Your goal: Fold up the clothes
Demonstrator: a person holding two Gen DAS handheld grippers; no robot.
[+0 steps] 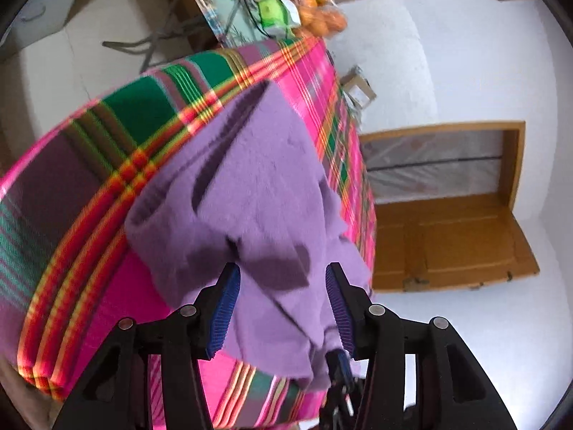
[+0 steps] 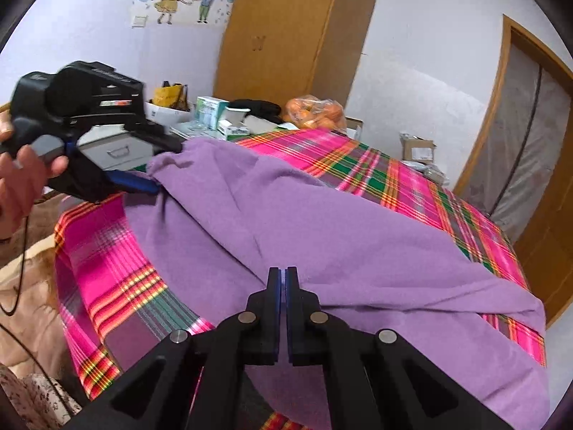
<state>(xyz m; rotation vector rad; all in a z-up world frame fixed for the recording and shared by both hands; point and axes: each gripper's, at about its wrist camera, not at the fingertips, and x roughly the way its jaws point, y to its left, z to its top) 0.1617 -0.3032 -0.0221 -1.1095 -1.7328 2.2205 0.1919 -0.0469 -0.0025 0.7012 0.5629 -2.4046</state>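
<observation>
A purple fleece garment [image 2: 322,222] lies spread over a table under a pink and green plaid cloth [image 2: 107,251]. In the right wrist view my right gripper [image 2: 283,273] is shut on the garment's near edge, and creases run toward its tips. My left gripper [image 2: 166,166] is at the garment's far left corner, held by a person's hand [image 2: 21,175]. In the left wrist view the left gripper [image 1: 283,281] stands open, its blue pads [image 1: 225,308] wide apart, and bunched purple garment [image 1: 250,186] lies loosely between them.
A bag of oranges [image 2: 315,111] and several small boxes [image 2: 211,111] crowd the far end of the table. Behind it stands a wooden wardrobe [image 2: 293,28], with a wooden door [image 2: 530,143] to the right. A cardboard box [image 2: 417,148] sits on the floor.
</observation>
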